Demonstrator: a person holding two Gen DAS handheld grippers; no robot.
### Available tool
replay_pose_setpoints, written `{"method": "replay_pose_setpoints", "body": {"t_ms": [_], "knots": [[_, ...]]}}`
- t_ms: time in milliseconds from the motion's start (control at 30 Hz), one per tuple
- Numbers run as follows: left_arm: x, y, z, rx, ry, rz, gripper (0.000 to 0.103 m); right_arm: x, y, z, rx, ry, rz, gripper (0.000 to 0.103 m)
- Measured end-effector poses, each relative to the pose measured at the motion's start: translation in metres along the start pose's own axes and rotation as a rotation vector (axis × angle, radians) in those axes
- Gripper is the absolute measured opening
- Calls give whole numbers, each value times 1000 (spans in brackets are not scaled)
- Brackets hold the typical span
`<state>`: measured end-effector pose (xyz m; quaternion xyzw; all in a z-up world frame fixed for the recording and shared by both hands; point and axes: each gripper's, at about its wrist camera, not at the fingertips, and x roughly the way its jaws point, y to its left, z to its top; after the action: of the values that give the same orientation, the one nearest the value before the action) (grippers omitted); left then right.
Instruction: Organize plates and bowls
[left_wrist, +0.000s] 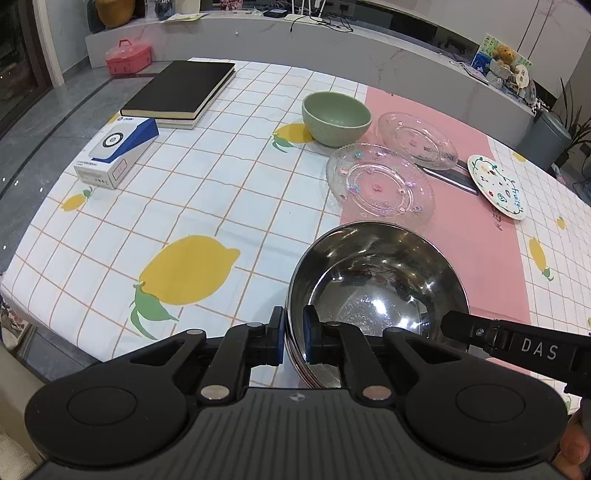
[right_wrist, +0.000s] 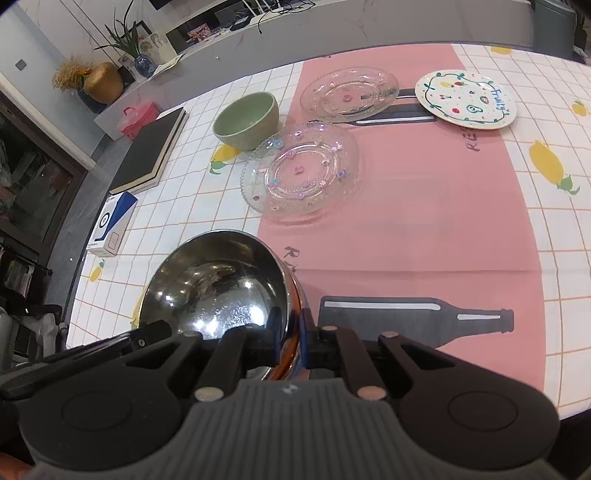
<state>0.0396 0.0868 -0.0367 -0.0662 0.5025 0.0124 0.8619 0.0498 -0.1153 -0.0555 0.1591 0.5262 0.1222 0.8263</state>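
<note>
**Steel bowl held from both sides above the table**

The steel bowl (left_wrist: 376, 288) was gripped at its rim by 2 tools. The left gripper (left_wrist: 293, 332) was closed on the near-left rim, 1 finger inside and 1 outside; the right gripper (right_wrist: 293, 332) was likewise closed on the opposite rim. The bowl was held near the front edge of the table (left_wrist: 221, 192); whether it touched the cloth could not be told. Beyond it lay 2 glass plates (left_wrist: 380, 184) (left_wrist: 417, 138), a green bowl (left_wrist: 336, 118) and a painted plate (left_wrist: 496, 186). The bowl would best be kept level and both grips kept firm, since the polished rim was judged slippery.
</note>
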Motion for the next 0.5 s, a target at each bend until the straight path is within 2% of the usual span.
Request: {"method": "replay_pose_setpoints", "body": {"t_ms": [167, 333, 433, 500], "knots": [[-1, 3, 1, -3, -13, 2, 12, 1, -3, 1, 7, 2, 9, 12], [-5, 9, 4, -28, -46, -15, 24, -3, -7, 3, 20, -12, 15, 20], [-8, 9, 6, -32, -76, -23, 24, -8, -9, 5, 31, -26, 26, 20], [-9, 8, 8, -31, -87, -34, 22, -11, -11, 7, 39, -41, 36, 15]]}}
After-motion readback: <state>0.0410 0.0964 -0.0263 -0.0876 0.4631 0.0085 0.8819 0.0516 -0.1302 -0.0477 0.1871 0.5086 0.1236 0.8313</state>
